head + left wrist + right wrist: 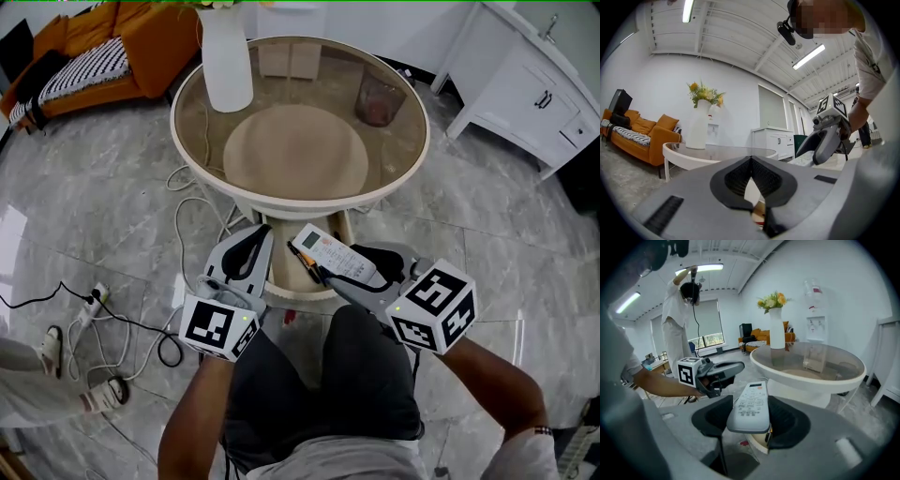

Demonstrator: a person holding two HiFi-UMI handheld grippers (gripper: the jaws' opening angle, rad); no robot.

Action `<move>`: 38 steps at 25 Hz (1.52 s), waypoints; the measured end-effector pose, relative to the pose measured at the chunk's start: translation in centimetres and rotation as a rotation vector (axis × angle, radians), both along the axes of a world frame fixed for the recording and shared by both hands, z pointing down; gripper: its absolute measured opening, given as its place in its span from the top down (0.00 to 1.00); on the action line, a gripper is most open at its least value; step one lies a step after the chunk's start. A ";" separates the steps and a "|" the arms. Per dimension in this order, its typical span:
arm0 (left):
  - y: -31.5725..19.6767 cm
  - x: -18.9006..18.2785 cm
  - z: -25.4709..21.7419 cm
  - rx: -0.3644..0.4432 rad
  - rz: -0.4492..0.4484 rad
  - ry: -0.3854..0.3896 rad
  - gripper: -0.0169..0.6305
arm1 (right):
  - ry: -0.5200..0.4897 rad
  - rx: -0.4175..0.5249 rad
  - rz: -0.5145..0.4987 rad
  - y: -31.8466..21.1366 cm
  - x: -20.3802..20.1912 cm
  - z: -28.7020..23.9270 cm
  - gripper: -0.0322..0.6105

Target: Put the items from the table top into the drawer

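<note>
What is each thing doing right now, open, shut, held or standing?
Remote: held off the table.
Right hand-held gripper: shut on the remote.
Left hand-held gripper: shut, empty.
Vase: upright on the table, holding flowers.
Clear cup: upright on the table.

Vase (227, 61) and clear cup (380, 101) flank open room on the tabletop (302, 199).

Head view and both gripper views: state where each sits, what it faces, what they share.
Head view: on the person's head, steeply down on glass table, forearms, lap.
Left gripper view: on left hand-held gripper, level towards vase and table; torso shows.
Right gripper view: on right hand-held gripper, past its remote towards table; left forearm shows.
Shared: table, vase.
</note>
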State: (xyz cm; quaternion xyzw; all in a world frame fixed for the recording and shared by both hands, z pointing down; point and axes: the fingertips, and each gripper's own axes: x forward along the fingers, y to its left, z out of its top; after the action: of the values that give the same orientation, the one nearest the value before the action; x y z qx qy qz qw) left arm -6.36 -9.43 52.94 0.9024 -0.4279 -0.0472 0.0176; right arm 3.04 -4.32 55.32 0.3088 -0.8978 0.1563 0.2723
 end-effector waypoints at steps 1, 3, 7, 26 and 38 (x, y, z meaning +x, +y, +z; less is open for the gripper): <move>-0.1 -0.1 0.4 -0.005 -0.003 0.002 0.97 | 0.014 -0.017 0.005 -0.3 0.2 1.2 0.59; -0.4 -0.1 1.1 -0.015 -0.007 0.005 0.97 | 0.042 -0.053 0.017 -1.0 0.7 4.1 0.59; -1.1 0.2 3.1 -0.025 0.001 -0.008 0.97 | 0.090 -0.104 0.031 -2.9 1.3 10.1 0.59; -2.3 1.7 9.3 -0.074 0.037 -0.067 0.97 | 0.258 -0.258 -0.027 -9.0 -3.7 28.6 0.59; -2.6 1.7 10.3 -0.090 0.036 -0.078 0.97 | 0.315 -0.326 -0.054 -8.4 -3.2 31.6 0.55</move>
State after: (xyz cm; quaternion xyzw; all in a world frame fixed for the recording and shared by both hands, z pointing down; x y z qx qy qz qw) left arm -4.68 -12.01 63.26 0.9095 -0.4134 0.0076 0.0426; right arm -0.11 -12.74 86.92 0.2574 -0.8149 0.2418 0.4595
